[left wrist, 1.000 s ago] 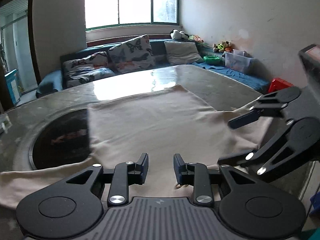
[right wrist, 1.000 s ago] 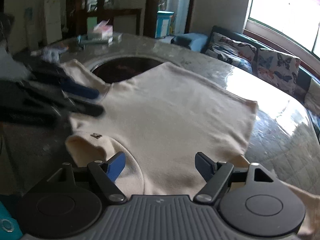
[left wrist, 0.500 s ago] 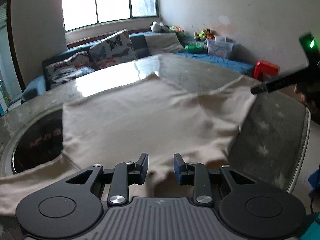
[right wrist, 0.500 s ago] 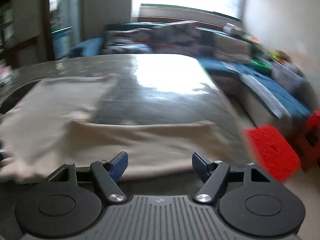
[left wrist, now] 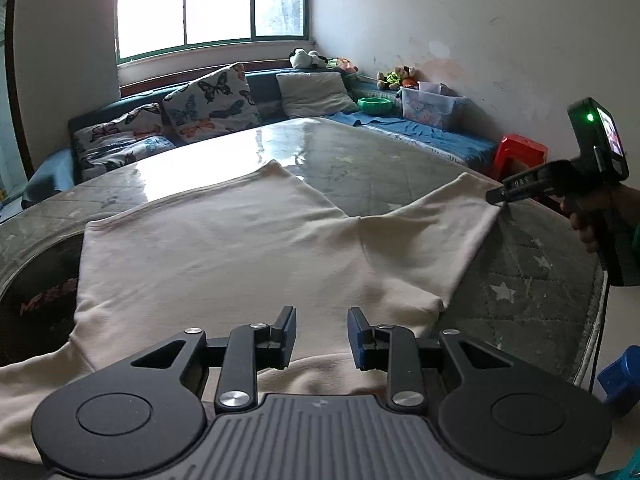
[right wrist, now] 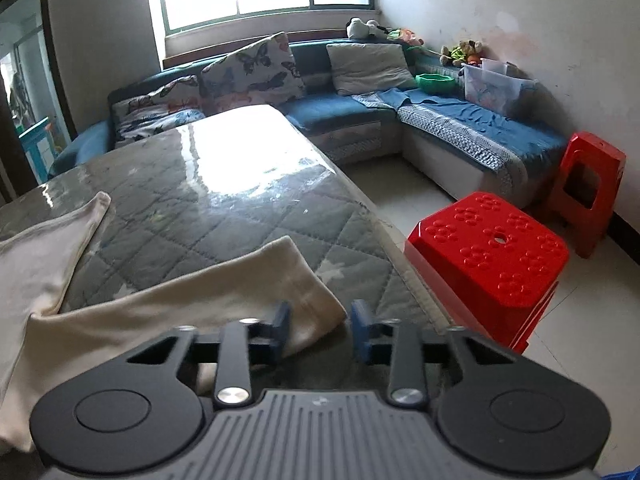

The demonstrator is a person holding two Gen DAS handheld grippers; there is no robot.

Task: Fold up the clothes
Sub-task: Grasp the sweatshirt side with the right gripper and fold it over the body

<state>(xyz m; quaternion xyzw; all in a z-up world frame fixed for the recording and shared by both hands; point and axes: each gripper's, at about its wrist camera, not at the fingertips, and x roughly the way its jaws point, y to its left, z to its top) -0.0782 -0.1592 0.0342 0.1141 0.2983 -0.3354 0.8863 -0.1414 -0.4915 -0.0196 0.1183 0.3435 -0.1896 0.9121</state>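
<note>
In the left wrist view, a big cream shirt (left wrist: 224,248) lies spread flat on a grey quilted table (left wrist: 520,280) with a shiny clear cover. The left gripper (left wrist: 322,336) sits low over the near edge of the shirt, by the neck part. Its two jaws are a little apart, with a gap between them, and they do not pinch the cloth. One sleeve (left wrist: 440,220) of the shirt sticks out toward the right side of the table. The right gripper (left wrist: 496,196) is at the very end of that sleeve, and a hand (left wrist: 588,220) holds its handle. A small green light glows on top of it. From here I cannot tell if it has hold of the cloth. A dark round hole (left wrist: 36,300) shows in the table on the left, partly under the shirt. Behind the table are a blue sofa (left wrist: 420,132), butterfly pillows (left wrist: 208,100) and a bright window (left wrist: 212,4). In the right wrist view, the right gripper (right wrist: 320,324) is at the end of the sleeve (right wrist: 200,304), near the table's edge. Its jaws are closing. The corner of the sleeve lies between them, but there is room on the right side, so they are not pressing it. The rest of the shirt (right wrist: 44,248) is off to the left. Two red stools (right wrist: 492,252) stand on the floor beside the table.
</note>
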